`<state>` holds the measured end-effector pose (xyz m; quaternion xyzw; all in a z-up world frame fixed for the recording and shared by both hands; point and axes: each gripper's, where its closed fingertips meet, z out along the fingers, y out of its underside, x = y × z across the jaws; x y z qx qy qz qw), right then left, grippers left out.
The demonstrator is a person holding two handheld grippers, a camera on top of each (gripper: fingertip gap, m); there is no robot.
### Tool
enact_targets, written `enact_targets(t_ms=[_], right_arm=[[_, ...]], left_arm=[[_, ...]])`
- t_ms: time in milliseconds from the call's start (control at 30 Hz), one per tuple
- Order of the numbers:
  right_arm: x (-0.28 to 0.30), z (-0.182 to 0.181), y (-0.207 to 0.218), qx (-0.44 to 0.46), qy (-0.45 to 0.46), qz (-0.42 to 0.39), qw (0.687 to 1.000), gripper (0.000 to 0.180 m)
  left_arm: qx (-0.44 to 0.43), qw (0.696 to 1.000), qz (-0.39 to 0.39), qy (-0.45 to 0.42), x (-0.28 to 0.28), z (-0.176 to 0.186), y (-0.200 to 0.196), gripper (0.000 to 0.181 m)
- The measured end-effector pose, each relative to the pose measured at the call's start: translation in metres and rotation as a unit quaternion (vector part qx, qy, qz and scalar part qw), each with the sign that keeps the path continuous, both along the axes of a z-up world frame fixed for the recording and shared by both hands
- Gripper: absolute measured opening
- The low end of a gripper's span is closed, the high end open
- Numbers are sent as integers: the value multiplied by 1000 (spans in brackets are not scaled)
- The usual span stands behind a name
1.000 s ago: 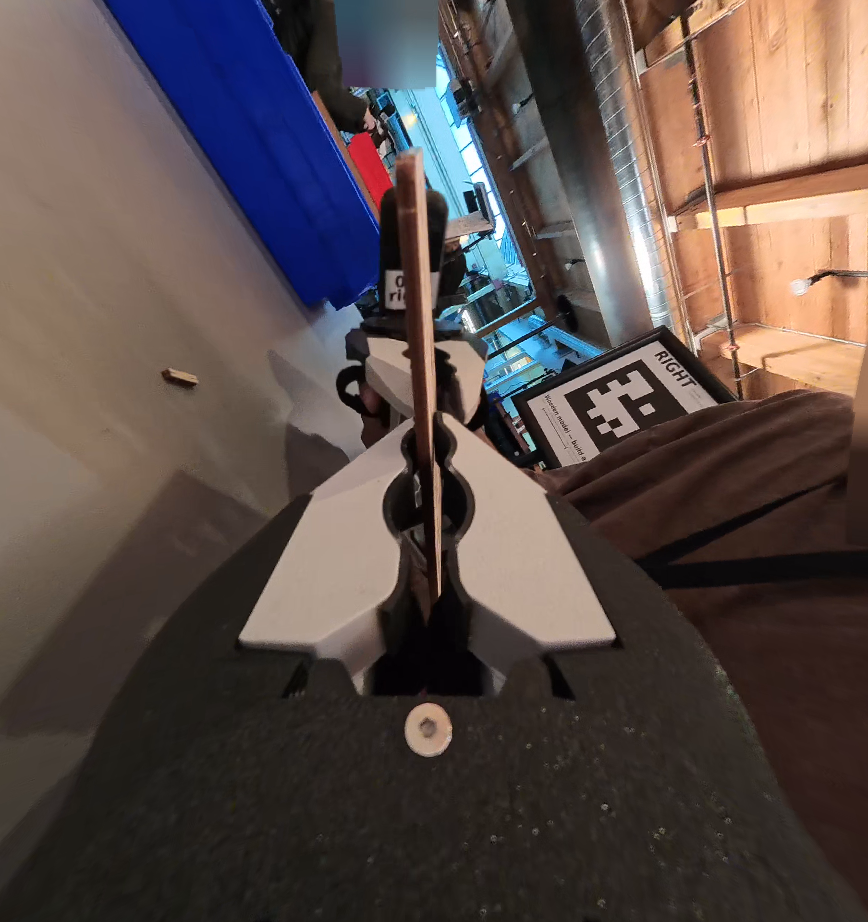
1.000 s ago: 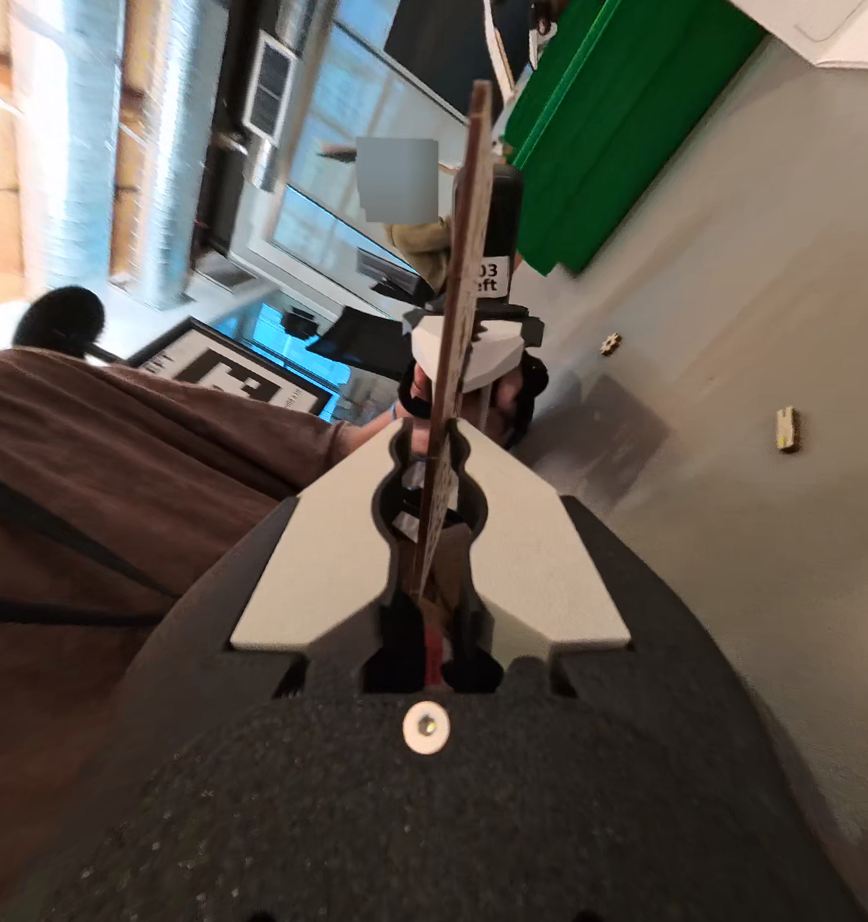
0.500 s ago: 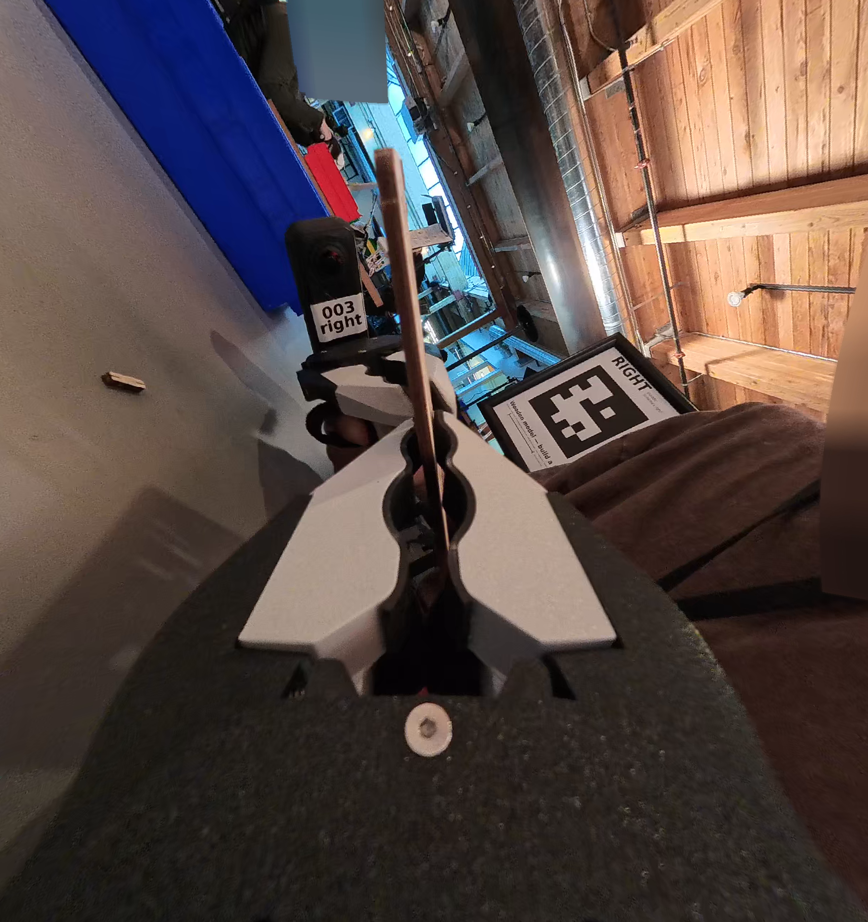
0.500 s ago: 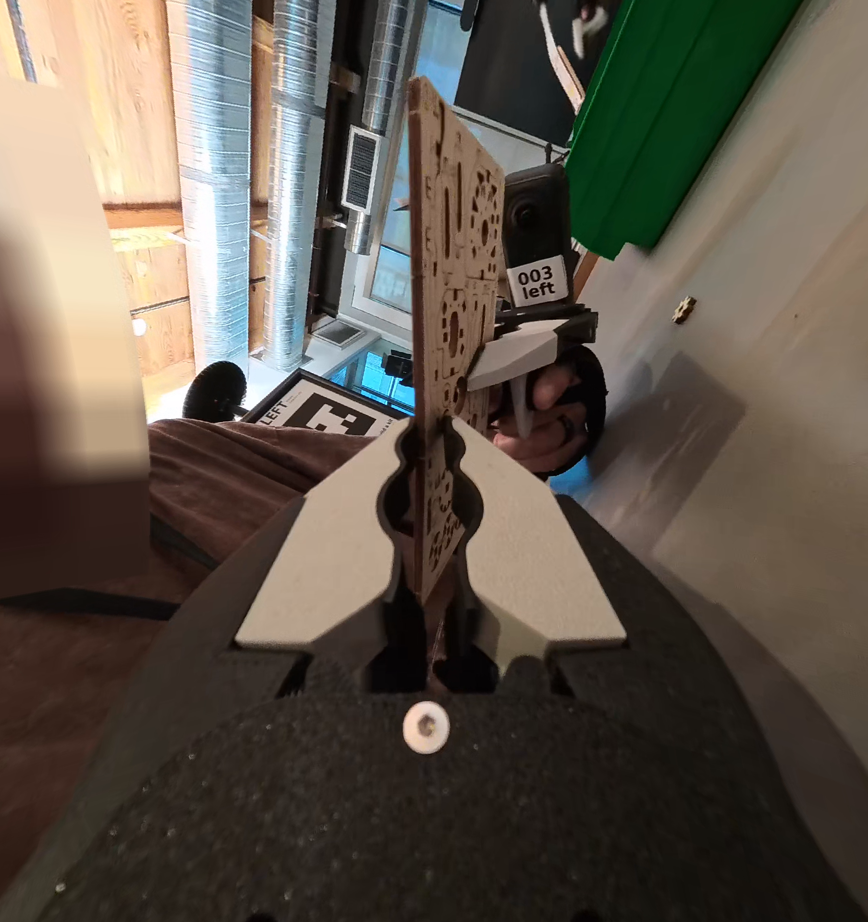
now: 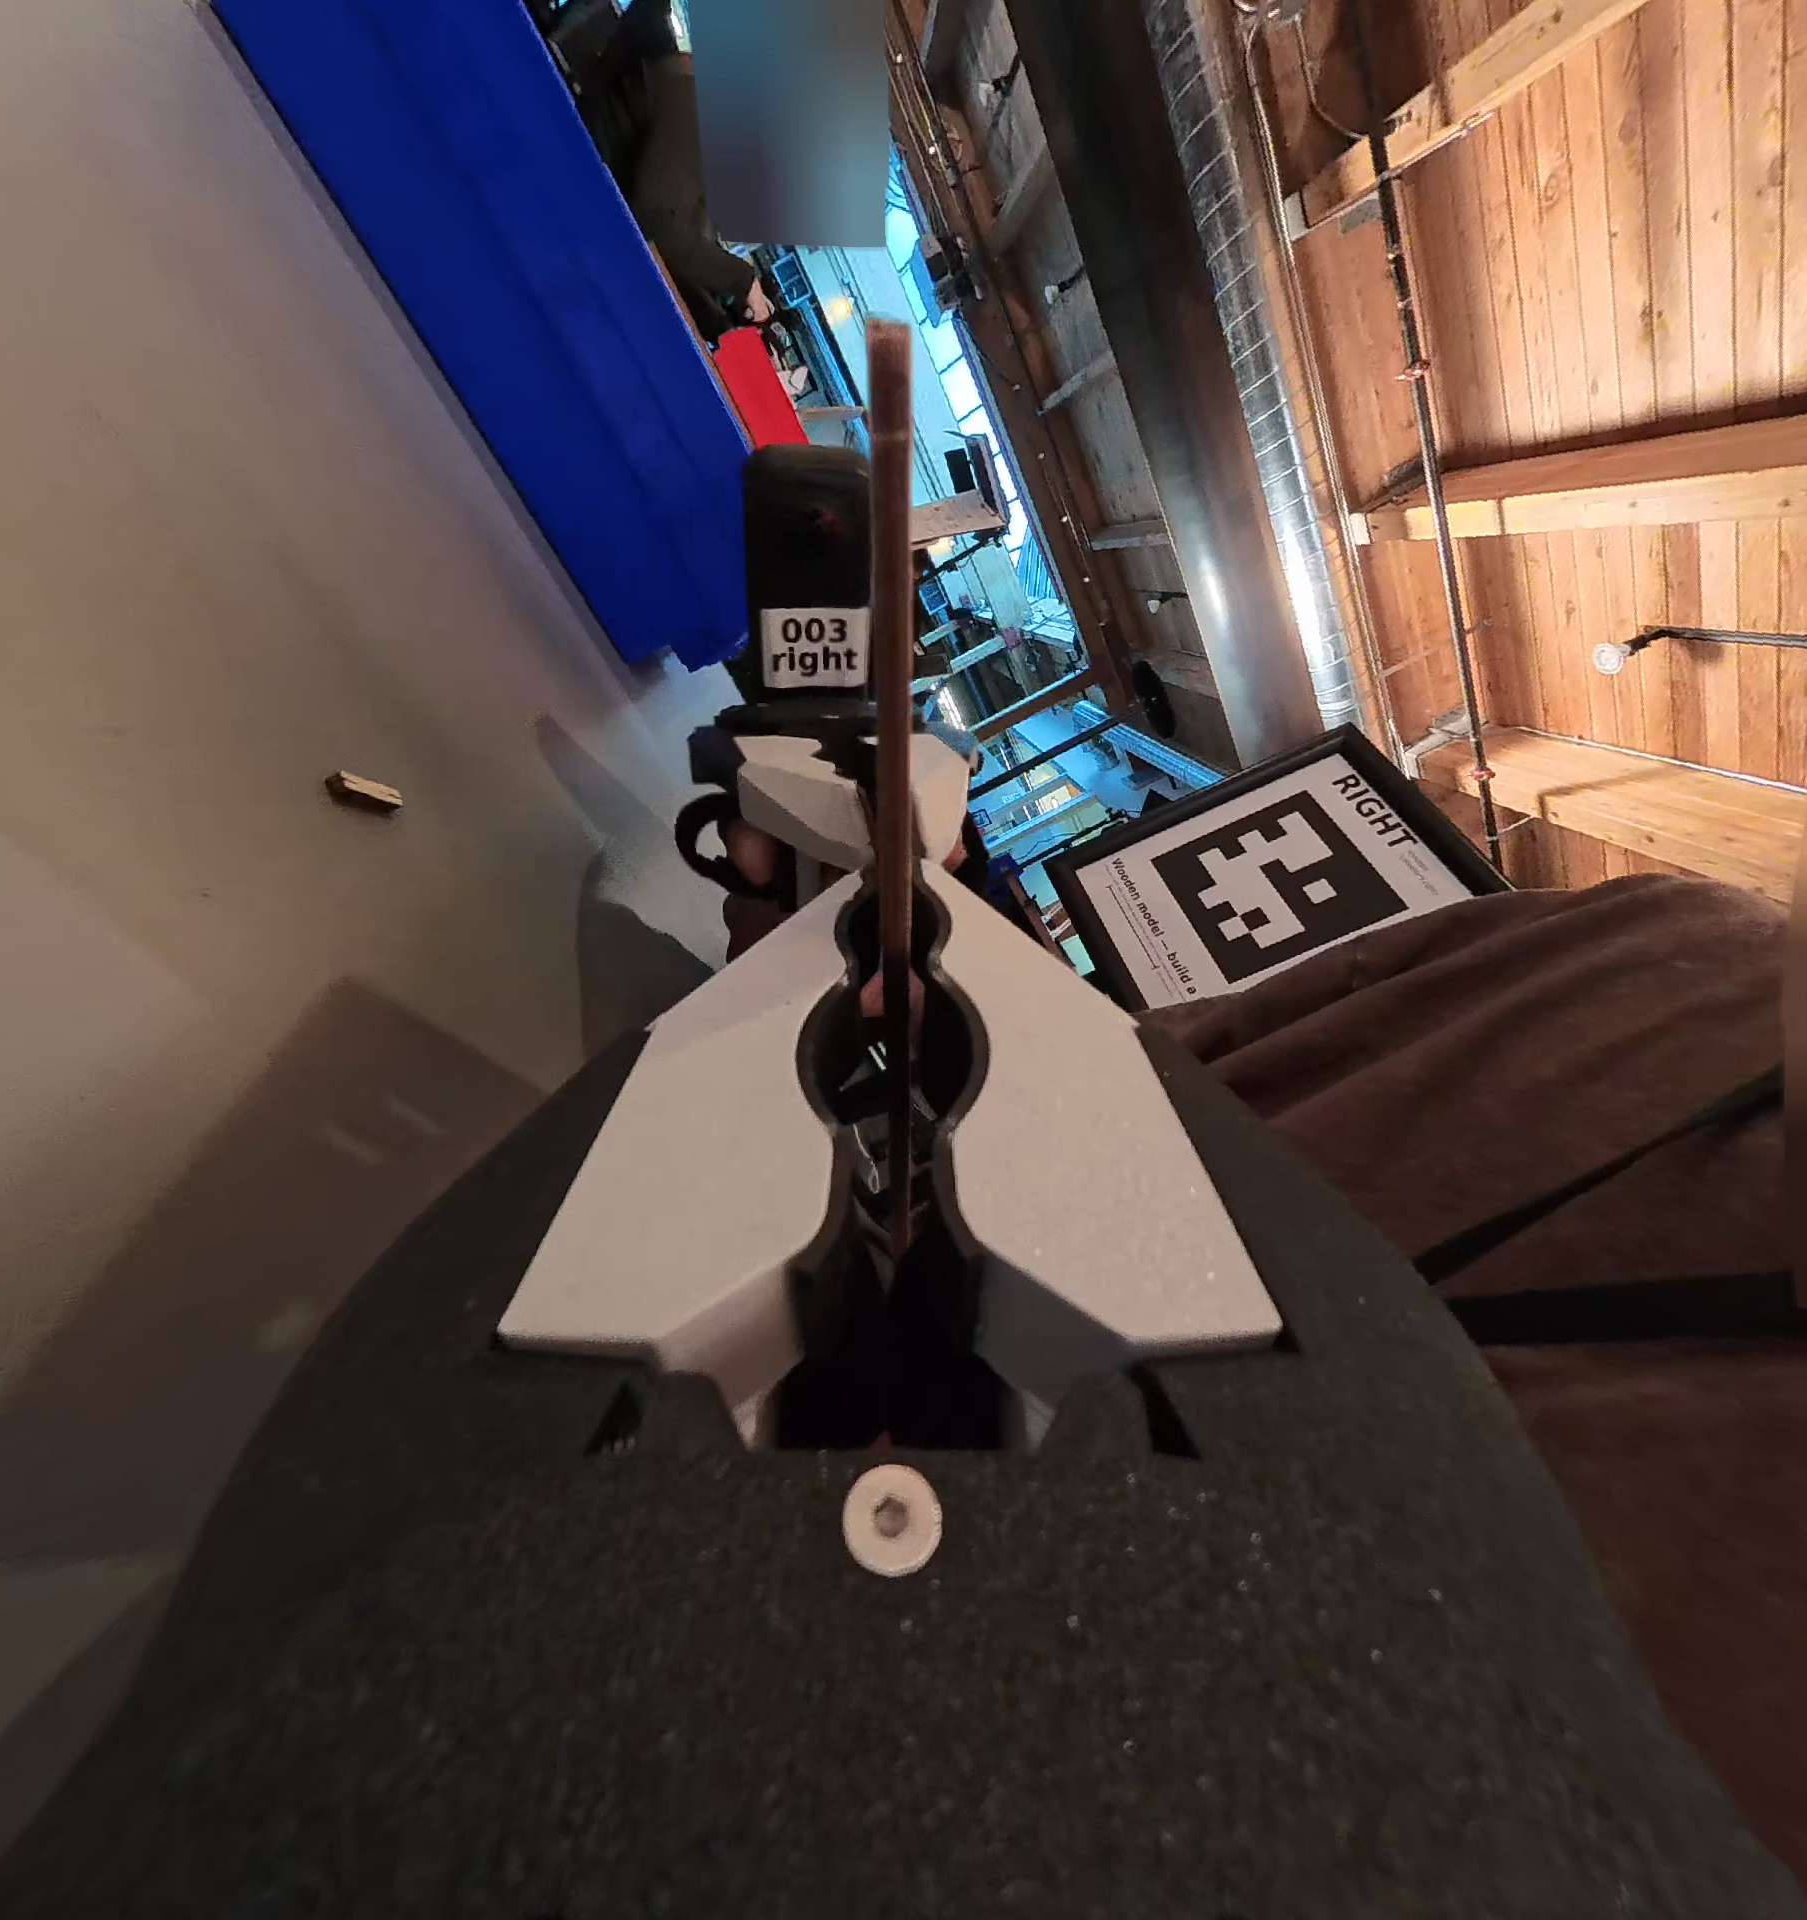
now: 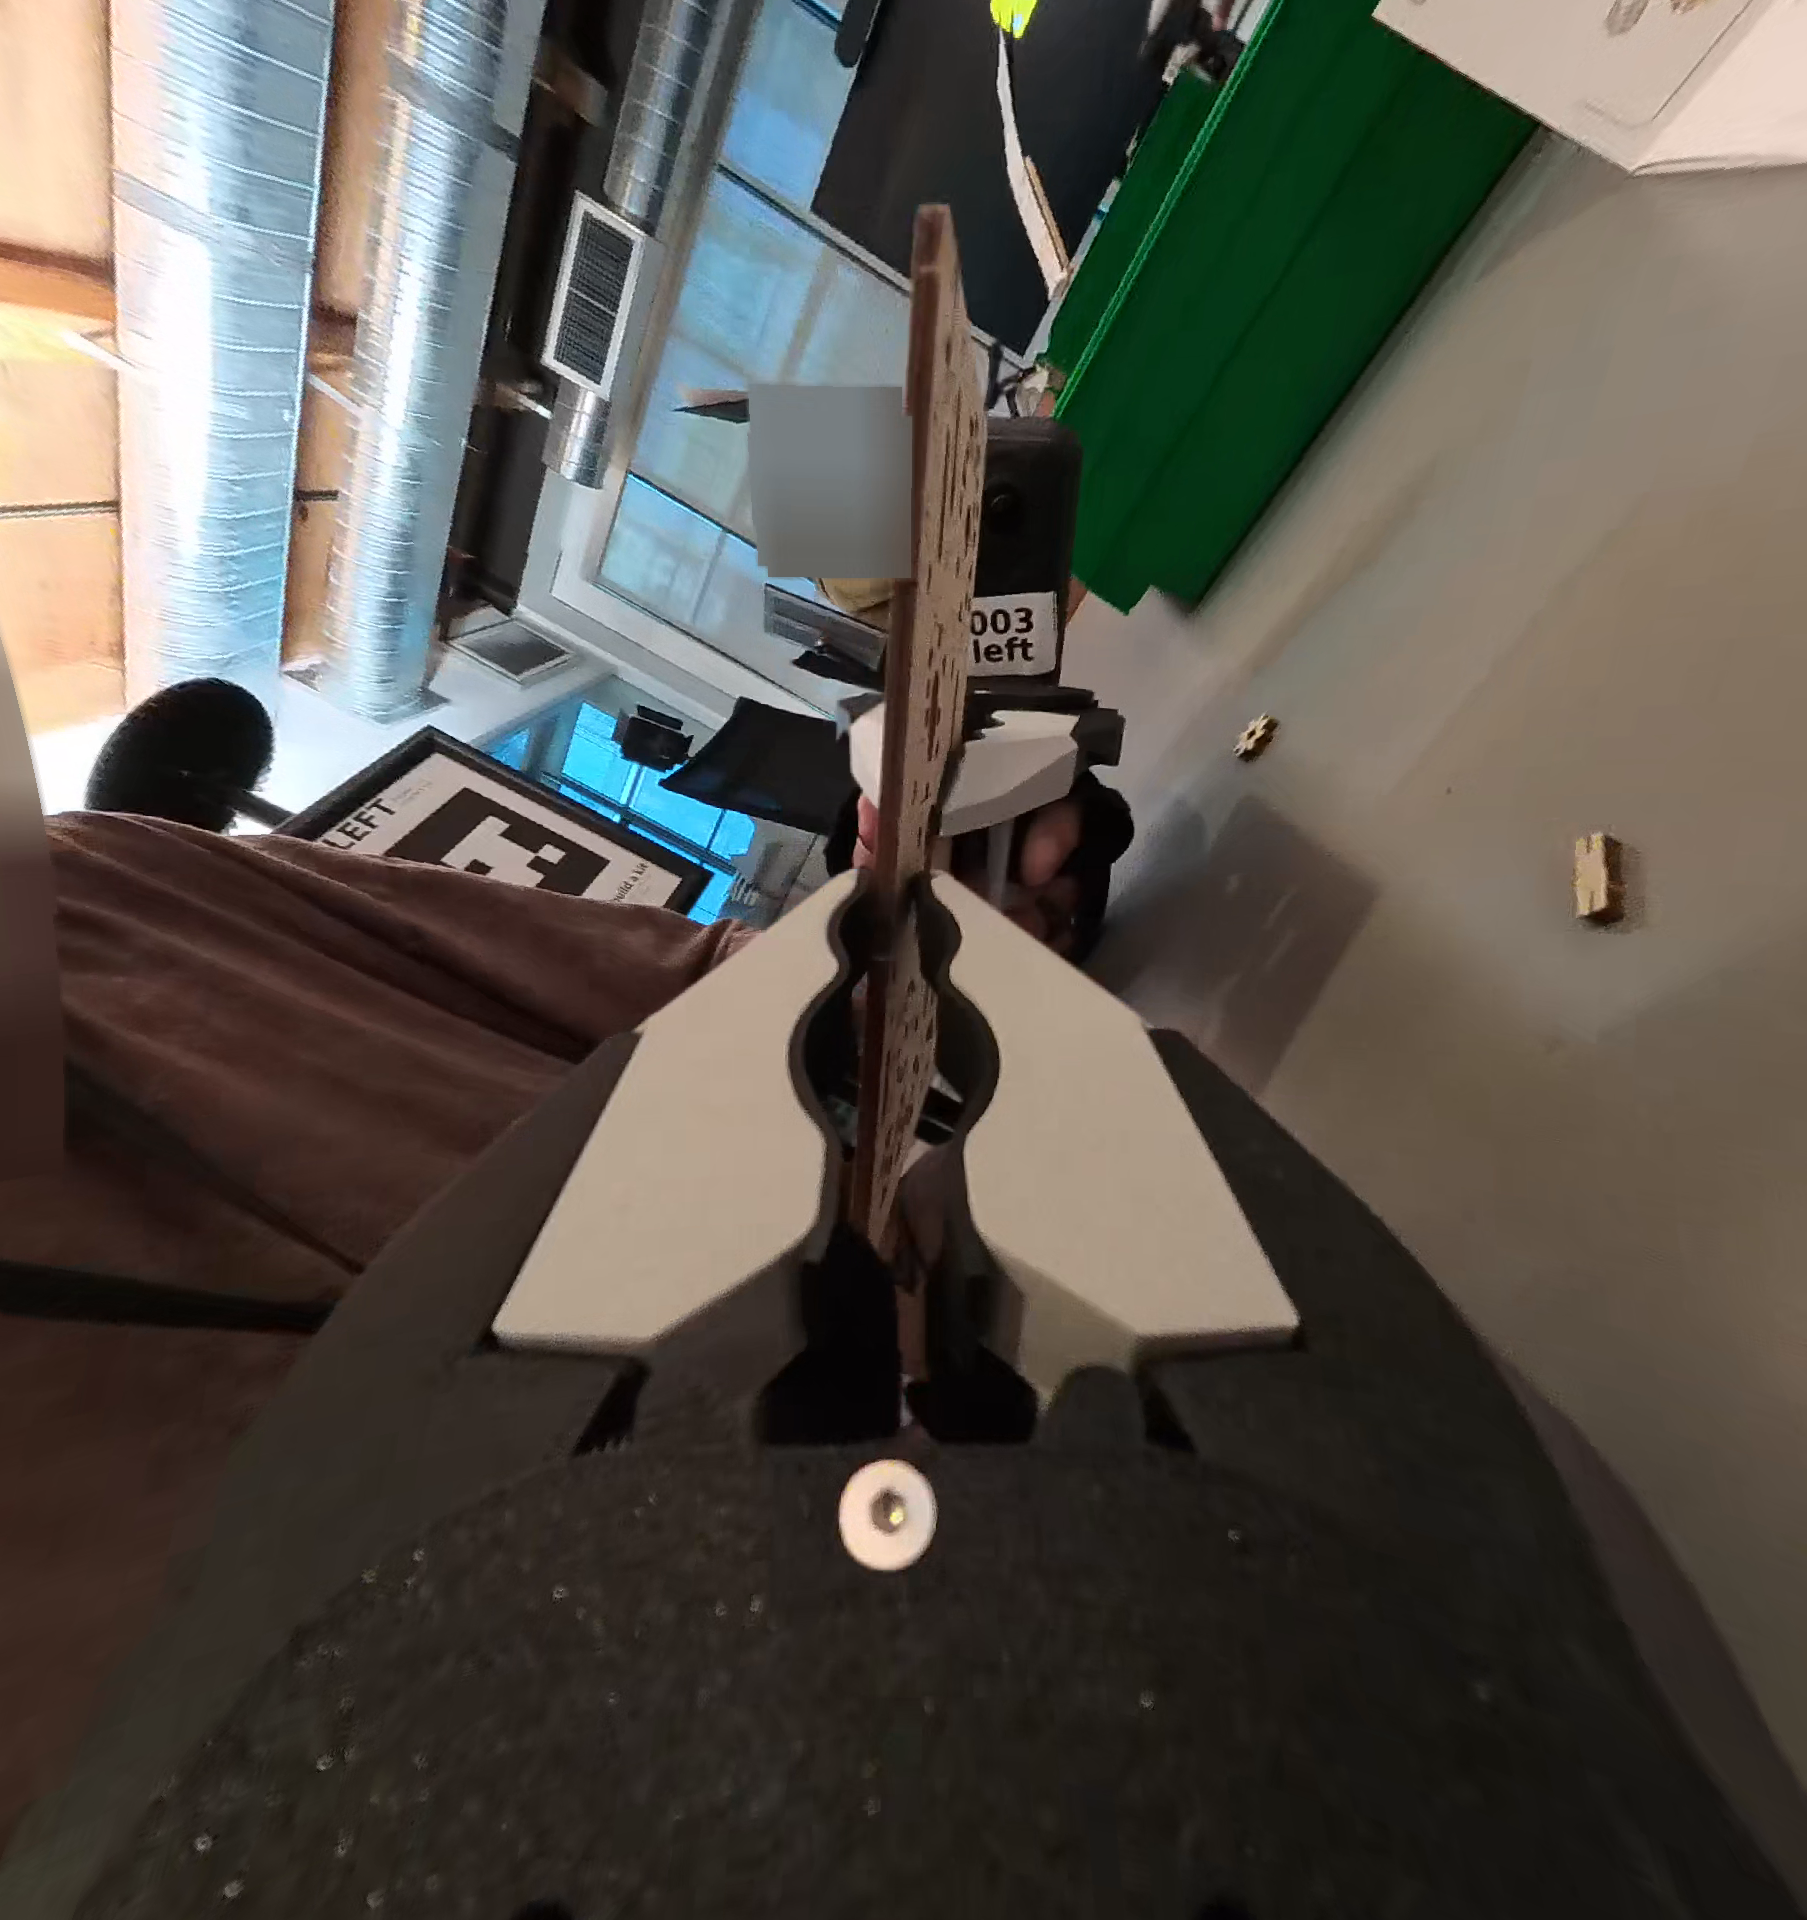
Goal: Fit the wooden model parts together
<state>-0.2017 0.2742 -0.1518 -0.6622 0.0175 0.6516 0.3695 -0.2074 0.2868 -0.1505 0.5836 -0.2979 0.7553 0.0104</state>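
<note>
A thin brown laser-cut wooden sheet (image 5: 891,623) with many cut-out part shapes is held up in the air, off the grey table (image 5: 151,623). My left gripper (image 5: 894,883) is shut on one edge of it, and I see the sheet edge-on. My right gripper (image 6: 888,883) is shut on the opposite edge of the same sheet (image 6: 946,520), whose perforated face shows slightly. Each gripper faces the other: the right one shows in the left wrist view (image 5: 837,800), the left one in the right wrist view (image 6: 982,769). The sheet hides part of each.
Loose small wooden pieces lie on the table: a block (image 5: 364,790), another block (image 6: 1597,876) and a gear-shaped piece (image 6: 1256,738). A blue bin (image 5: 525,312), a green bin (image 6: 1242,343) and framed marker cards (image 5: 1273,883) (image 6: 504,842) stand at the table's edges. A brown sleeve (image 5: 1450,1039) is close by. Less than 4 cm separates the two grippers' tips. The block (image 6: 1597,876) is about 10 cm from my right fingertips.
Both grippers stay shut on the sheet. The sheet has turned back closer to edge-on in the right wrist view, and the opposite gripper has shifted sideways behind it in both views.
</note>
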Motion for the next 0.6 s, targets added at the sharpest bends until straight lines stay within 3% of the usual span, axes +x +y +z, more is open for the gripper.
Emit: enact_targets(t_ms=[600], right_arm=[[1, 5, -9, -19, 83, 36, 996, 7]], left_arm=[[-20, 1000, -7, -13, 4, 3, -6, 1]])
